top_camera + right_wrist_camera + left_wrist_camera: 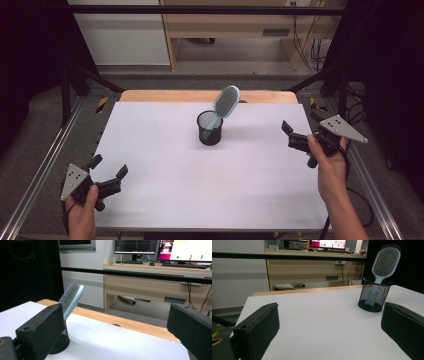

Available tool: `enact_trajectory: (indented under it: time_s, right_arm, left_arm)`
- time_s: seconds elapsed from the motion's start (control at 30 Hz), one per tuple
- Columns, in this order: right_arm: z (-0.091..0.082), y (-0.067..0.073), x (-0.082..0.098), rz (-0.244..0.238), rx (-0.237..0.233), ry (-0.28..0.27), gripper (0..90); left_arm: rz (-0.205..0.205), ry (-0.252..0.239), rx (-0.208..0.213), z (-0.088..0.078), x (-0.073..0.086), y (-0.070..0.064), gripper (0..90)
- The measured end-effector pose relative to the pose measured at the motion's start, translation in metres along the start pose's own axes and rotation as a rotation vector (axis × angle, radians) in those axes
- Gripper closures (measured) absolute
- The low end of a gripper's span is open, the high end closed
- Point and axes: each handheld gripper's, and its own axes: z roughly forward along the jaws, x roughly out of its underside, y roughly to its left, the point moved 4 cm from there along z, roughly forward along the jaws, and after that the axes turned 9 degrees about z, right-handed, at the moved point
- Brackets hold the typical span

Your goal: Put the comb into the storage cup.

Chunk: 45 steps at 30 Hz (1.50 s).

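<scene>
Hairbrush (227,101): handle-down in black mesh cup (209,128), mid-desk (165,165), leaning.
Writing: none readable.
Left hand-held gripper (107,167): spread, empty.
Right hand-held gripper (286,128): spread, empty.

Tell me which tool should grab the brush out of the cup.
Probably right. The right tool is open and nearer the brush, whose head leans toward that side of the cup. The left tool sits at the near edge.

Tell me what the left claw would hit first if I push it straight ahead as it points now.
Likely nothing at first: the left claw points over bare white table. The mesh cup with the hairbrush sits right of centre, so the right jaw might clip it; depth unclear.
</scene>
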Motion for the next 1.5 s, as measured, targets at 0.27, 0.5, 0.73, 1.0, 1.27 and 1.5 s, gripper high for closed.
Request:
enact_trajectory:
  time_s: [0.27, 0.5, 0.73, 1.0, 1.27, 1.5]
  right_arm:
    - [-0.011, -0.010, 0.009, -0.019, 0.010, 0.001, 1.7]
    - [-0.020, -0.017, 0.019, -0.008, 0.009, 0.001, 1.8]
    - [-0.029, -0.022, 0.029, -0.013, 0.018, 0.007, 1.7]
    - [-0.036, -0.025, 0.044, -0.008, 0.022, 0.019, 1.9]
    - [-0.042, -0.024, 0.057, -0.005, 0.019, 0.020, 1.9]
    - [-0.047, -0.022, 0.072, -0.010, 0.018, 0.022, 1.9]
  left_arm:
    - [0.013, 0.009, 0.013, 0.001, 0.001, -0.003, 1.8]
    - [0.012, 0.012, 0.027, 0.002, 0.002, -0.004, 1.8]
    - [0.009, -0.002, 0.023, 0.000, -0.002, -0.005, 1.8]
    - [0.008, 0.001, 0.037, -0.002, -0.002, -0.006, 1.8]
    - [0.021, 0.016, 0.043, -0.008, 0.000, -0.005, 1.9]
    - [0.015, 0.020, 0.039, -0.010, 0.001, -0.003, 2.1]
